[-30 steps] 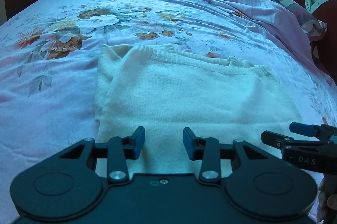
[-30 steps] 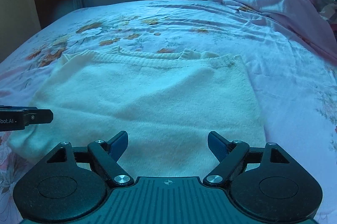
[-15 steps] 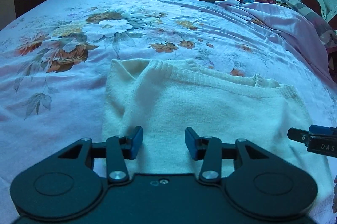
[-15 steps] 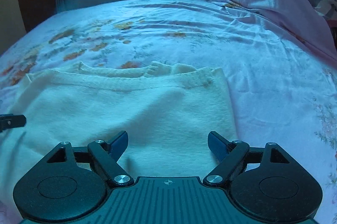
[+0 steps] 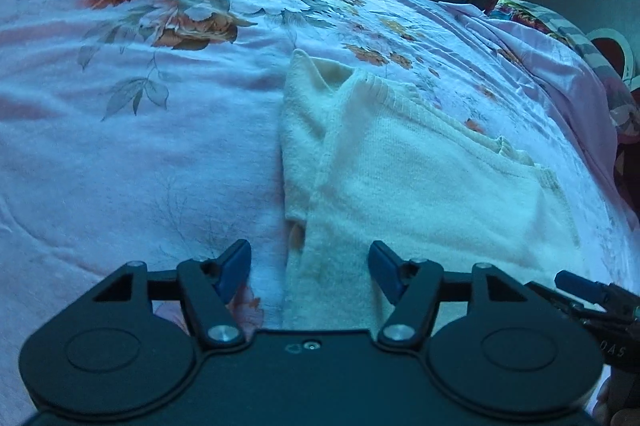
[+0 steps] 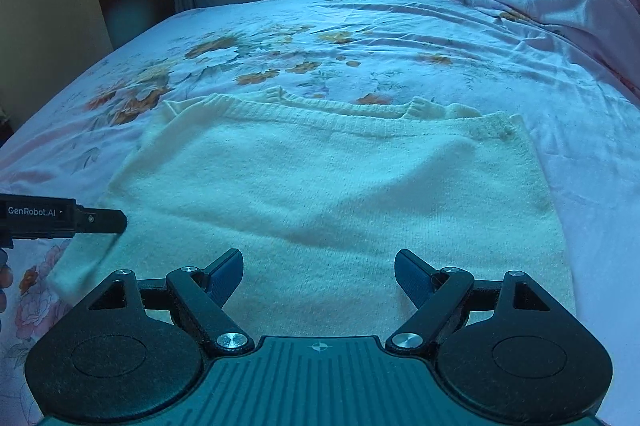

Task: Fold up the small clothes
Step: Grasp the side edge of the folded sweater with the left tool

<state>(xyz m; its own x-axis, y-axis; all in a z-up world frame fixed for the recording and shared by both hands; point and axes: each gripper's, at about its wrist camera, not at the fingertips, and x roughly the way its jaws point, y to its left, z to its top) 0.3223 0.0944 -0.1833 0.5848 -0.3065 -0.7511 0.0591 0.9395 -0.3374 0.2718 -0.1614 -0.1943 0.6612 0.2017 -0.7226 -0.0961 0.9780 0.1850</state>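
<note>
A: Claw status? Left claw point(image 5: 309, 268) is opening, straddling the sweater's point(image 5: 420, 186) left edge, nothing pinched.
B: Right claw point(image 6: 319, 272) is spread wide over the sweater's near hem. Sweater lies flat on the floral bed point(image 6: 440, 38).

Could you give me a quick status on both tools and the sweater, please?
Left tool opening over sweater edge, nothing gripped. Right tool open, empty. Sweater flat on bedsheet.
</note>
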